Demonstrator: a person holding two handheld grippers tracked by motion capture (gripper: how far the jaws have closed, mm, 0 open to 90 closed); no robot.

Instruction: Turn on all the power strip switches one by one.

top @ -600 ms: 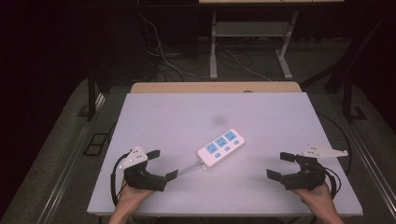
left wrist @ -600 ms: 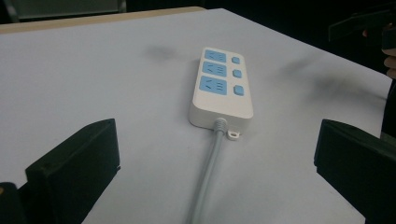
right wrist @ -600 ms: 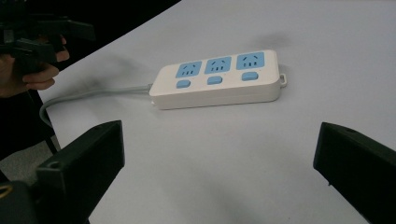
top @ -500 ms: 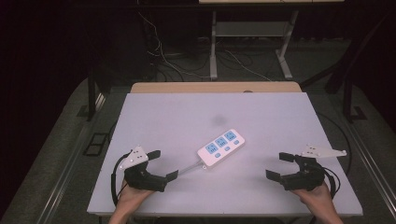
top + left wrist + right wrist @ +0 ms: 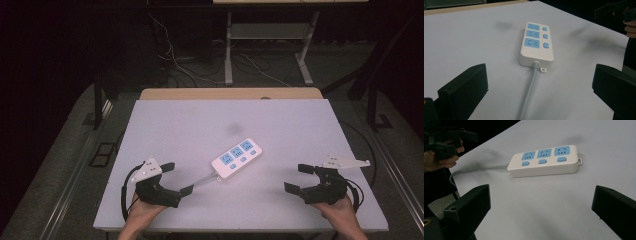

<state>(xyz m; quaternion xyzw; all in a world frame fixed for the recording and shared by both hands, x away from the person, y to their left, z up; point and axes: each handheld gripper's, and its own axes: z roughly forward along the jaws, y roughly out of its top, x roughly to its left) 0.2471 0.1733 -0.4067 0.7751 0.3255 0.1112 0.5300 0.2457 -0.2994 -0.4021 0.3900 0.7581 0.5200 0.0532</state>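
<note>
A white power strip with three blue sockets lies flat on the pale table, between the two grippers and ahead of both sets of jaws; its long axis runs diagonally, the socket end pointing away to the far right, the grey cord trailing from its near end toward the left gripper, whose jaws stand spread wide and empty with the cord lying between them; the right gripper is likewise released, gripping nothing, the strip lying broadside beyond its jaws; faint dark smudges mark the tabletop; beyond it a dim floor holds loose cables and a metal stand.
</note>
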